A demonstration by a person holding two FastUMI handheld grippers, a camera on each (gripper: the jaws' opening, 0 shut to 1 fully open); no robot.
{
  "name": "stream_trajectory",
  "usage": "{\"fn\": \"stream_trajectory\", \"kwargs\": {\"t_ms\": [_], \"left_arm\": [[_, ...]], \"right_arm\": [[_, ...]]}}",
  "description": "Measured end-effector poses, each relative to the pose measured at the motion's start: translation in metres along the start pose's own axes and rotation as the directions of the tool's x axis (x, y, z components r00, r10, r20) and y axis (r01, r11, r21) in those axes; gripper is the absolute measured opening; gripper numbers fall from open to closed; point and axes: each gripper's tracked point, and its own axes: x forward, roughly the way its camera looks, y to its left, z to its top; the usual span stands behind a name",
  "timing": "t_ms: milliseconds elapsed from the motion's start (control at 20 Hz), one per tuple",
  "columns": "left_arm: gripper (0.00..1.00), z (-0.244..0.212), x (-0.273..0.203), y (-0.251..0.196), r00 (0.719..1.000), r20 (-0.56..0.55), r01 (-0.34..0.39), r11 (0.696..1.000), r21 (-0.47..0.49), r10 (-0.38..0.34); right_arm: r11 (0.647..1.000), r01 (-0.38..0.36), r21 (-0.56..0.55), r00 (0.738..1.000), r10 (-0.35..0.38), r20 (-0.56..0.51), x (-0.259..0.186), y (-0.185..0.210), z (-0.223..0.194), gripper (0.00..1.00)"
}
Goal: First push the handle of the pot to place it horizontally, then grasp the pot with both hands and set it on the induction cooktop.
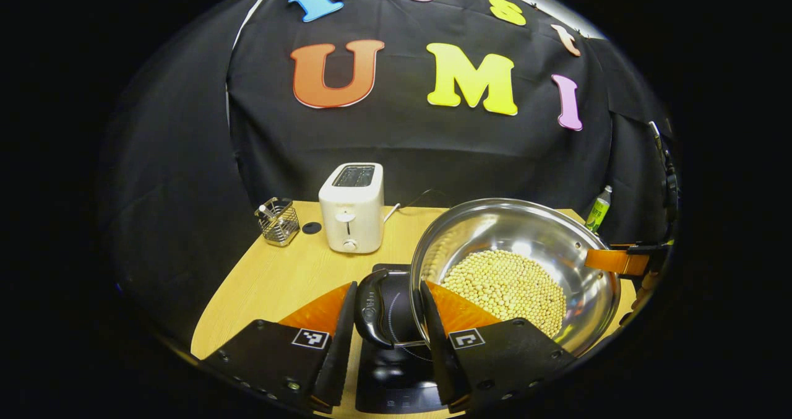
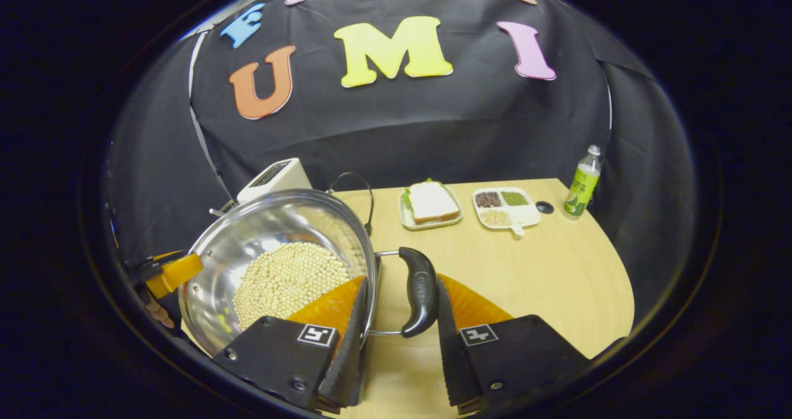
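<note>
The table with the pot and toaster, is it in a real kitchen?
Probably a pretend kitchen in a booth: a toaster, an induction cooktop and a sandwich plate sit on one table before black cloth.

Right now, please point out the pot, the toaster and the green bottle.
pot (image 1: 532, 227): left gripper view, bare inner wall above the beans.
toaster (image 1: 351, 215): left gripper view, front face.
green bottle (image 2: 580, 187): right gripper view, middle of the body.

Black cloth wall (image 2: 396, 134) behind wooden table (image 2: 557, 270).
</note>
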Motion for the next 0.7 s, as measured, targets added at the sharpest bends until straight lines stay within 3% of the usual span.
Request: {"fn": "stream_trajectory", "kwargs": {"t_ms": [300, 700], "left_arm": [[0.55, -0.021, 0.034, 0.028, 1.000, -0.030, -0.011, 0.999, -0.049, 0.009], [0.55, -0.041, 0.060, 0.035, 1.000, -0.027, -0.004, 0.999, -0.037, 0.003]], "right_arm": [[0.999, 0.023, -0.023, 1.000, -0.023, -0.010, 0.036, 0.024, -0.012, 0.58], [1.000, 0.026, -0.010, 0.999, -0.027, -0.032, 0.068, 0.024, -0.031, 0.58]]}}
